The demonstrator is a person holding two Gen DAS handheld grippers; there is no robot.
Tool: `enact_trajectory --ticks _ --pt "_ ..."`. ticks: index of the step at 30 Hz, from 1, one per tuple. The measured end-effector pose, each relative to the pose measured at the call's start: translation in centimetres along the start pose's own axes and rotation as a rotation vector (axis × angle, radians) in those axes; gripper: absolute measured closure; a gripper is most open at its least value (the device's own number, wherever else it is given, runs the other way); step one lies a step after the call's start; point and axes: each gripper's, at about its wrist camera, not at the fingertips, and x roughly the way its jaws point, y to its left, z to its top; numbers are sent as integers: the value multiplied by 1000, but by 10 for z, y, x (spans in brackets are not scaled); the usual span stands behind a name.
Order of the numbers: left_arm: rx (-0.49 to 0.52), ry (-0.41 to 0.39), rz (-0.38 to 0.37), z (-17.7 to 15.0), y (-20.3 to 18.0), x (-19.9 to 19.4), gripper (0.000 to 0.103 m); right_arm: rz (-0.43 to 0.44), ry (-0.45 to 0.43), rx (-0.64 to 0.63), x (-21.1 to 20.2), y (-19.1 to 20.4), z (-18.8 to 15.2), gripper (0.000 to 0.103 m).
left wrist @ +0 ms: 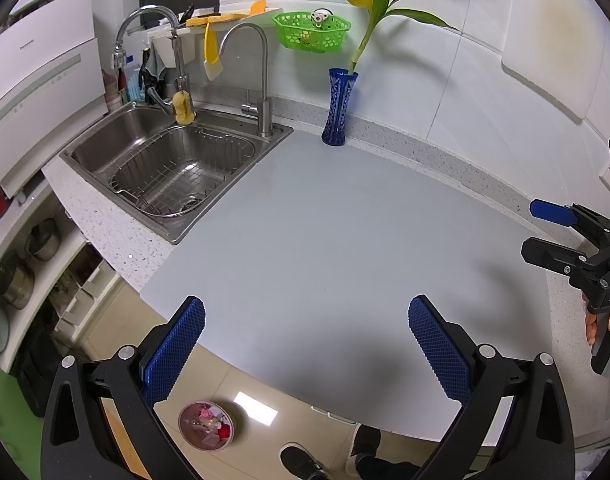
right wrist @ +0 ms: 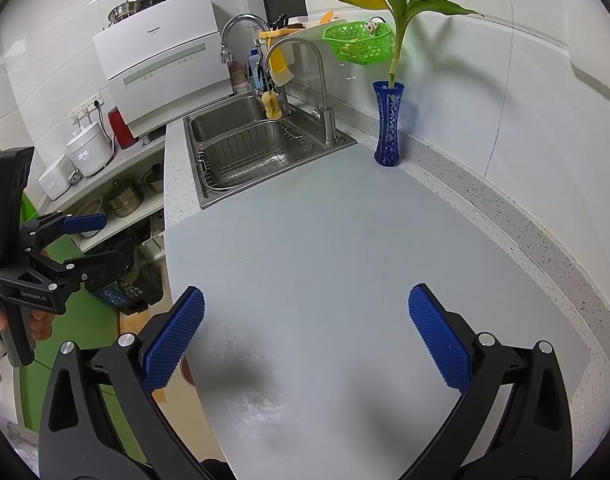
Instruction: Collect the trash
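Both the left gripper (left wrist: 305, 344) and right gripper (right wrist: 305, 336) hover with fingers spread wide and empty over the bare grey mat (left wrist: 325, 240). The only trash visible lies in the round bin (left wrist: 206, 425) on the floor below the counter edge. Farther back, a careless sweep could topple the blue vase (right wrist: 388, 124) beside the sink (right wrist: 257, 148); between them the room is open.

Trash-filled round bin (left wrist: 206, 425) on floor

We hold both tools spread wide, nothing between the pads.

Our left tool (left wrist: 307, 344) and right tool (right wrist: 307, 336) hover level side by side, each gripped by a hand (left wrist: 603, 322) at its handle.
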Motion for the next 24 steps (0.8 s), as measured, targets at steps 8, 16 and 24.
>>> enact_trajectory --ticks 8,16,24 --pt "0 -1 -1 0 0 -1 5 -1 3 -4 1 0 0 3" --pt "3 -1 0 1 2 -1 5 -1 4 -2 1 0 -1 3" --pt "6 -1 2 2 4 -2 5 1 8 -5 5 -2 1 3"
